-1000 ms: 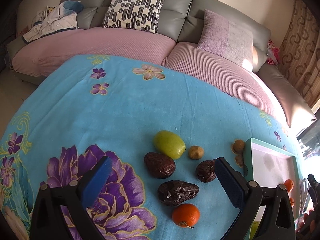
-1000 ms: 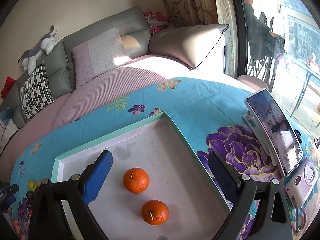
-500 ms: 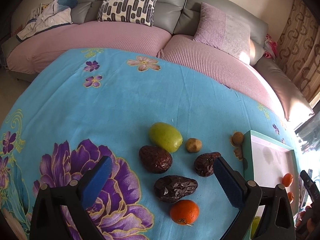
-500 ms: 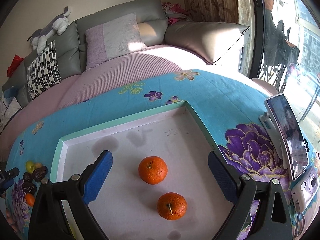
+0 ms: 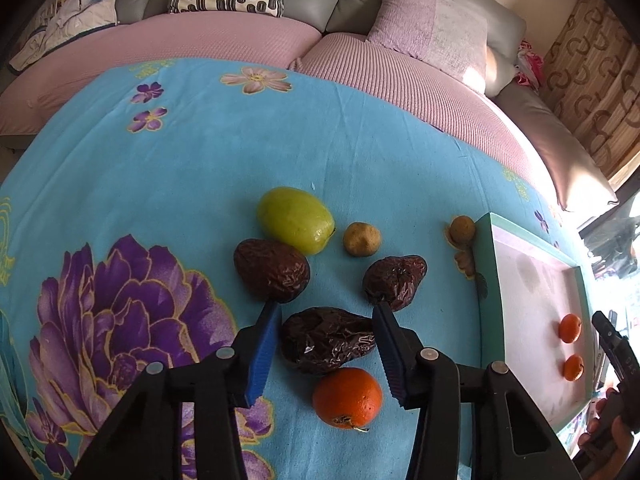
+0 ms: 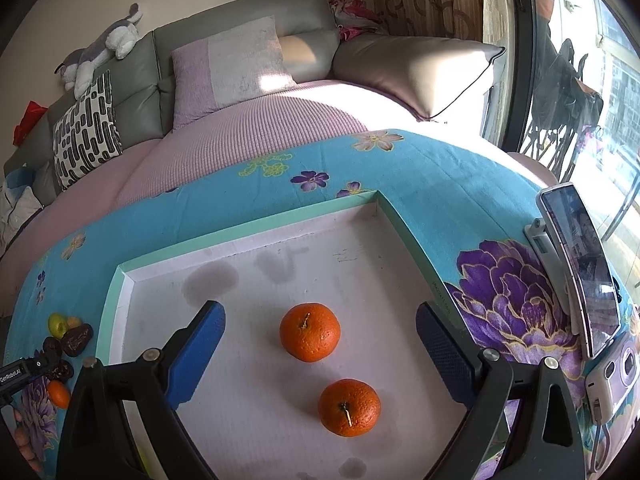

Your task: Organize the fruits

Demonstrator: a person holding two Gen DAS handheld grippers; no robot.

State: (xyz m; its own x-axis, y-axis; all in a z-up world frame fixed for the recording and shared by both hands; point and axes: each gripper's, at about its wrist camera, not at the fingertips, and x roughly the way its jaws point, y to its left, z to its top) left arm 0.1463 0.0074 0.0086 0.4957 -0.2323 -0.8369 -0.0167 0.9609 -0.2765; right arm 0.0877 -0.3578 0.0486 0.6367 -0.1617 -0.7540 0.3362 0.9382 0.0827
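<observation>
A: How is the left claw (image 5: 324,344) set?
B: It is seen partly closed around the nearest dried date (image 5: 326,344); the blue pads (image 5: 262,354) are just beside its two ends, and whether they touch cannot be told. An orange (image 5: 347,398) lies nearer than the pads. Two more dates (image 5: 272,270) (image 5: 394,282) lie at the fingertips, and a green fruit (image 5: 295,219) and a small brown one (image 5: 361,239) lie beyond.

A: And the right claw (image 6: 318,354)?
B: It is held wide open and nothing is gripped. Two oranges (image 6: 310,332) (image 6: 349,407) are seen between its fingers, on the floor of the white tray (image 6: 256,228). A phone (image 6: 580,268) stands to its right.
</observation>
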